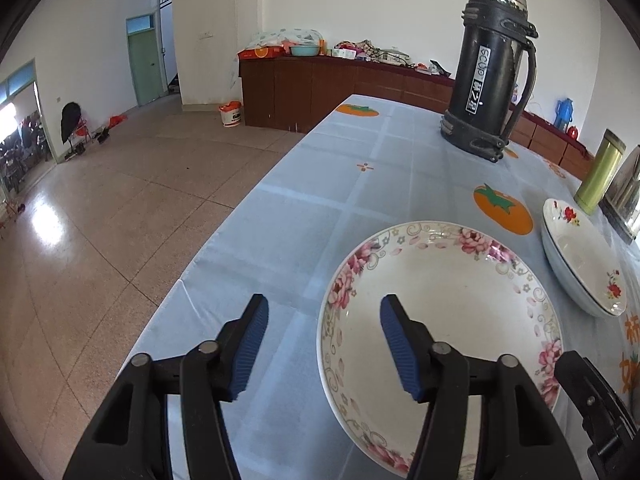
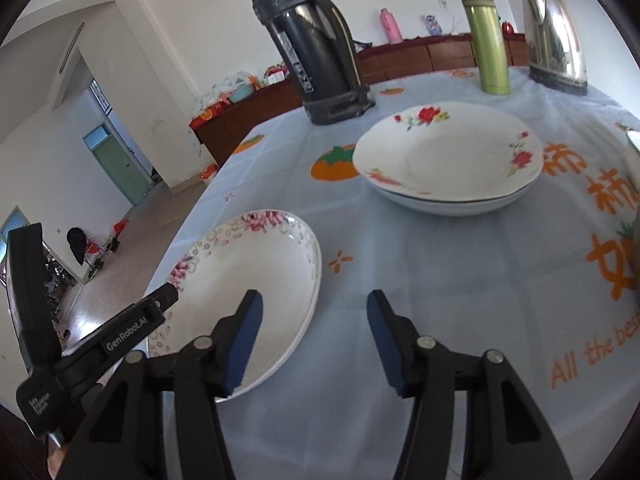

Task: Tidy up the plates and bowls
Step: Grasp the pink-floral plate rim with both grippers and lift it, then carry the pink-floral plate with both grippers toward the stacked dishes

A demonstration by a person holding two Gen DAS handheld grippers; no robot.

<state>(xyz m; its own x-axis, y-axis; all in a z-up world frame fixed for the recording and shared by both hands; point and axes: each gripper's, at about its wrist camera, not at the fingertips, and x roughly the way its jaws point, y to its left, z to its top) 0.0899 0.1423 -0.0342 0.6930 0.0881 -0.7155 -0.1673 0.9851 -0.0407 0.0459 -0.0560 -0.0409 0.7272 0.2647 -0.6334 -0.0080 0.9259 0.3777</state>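
Pale blue cloth printed with orange persimmons covers the table (image 1: 320, 200), which stands in a white-walled room with a speckled floor and brown cabinets along the far wall. Near the table's edge lies the pink-flowered plate (image 1: 440, 312), empty, its white well bare. The left gripper (image 1: 324, 344) straddles that plate's left rim: one blue pad sits over the cloth outside, the other over the well inside, with the jaws parted and neither pad pressing on the rim. The right gripper (image 2: 316, 340) straddles the opposite rim in the same way, its left pad above the plate's well, its right pad over bare cloth, jaws apart and clamping nothing. Further in sits the red-flowered plate (image 2: 448, 152), also empty, nested on top of another plate whose dark-lined rim shows just beneath it. Behind that stack stand a black thermos (image 2: 316, 52) with a steel cap, a slim green flask (image 2: 486, 44) and a steel kettle (image 2: 554, 36), all upright. At the right wrist view's right edge a white vessel's rim barely shows; its contents cannot be seen.
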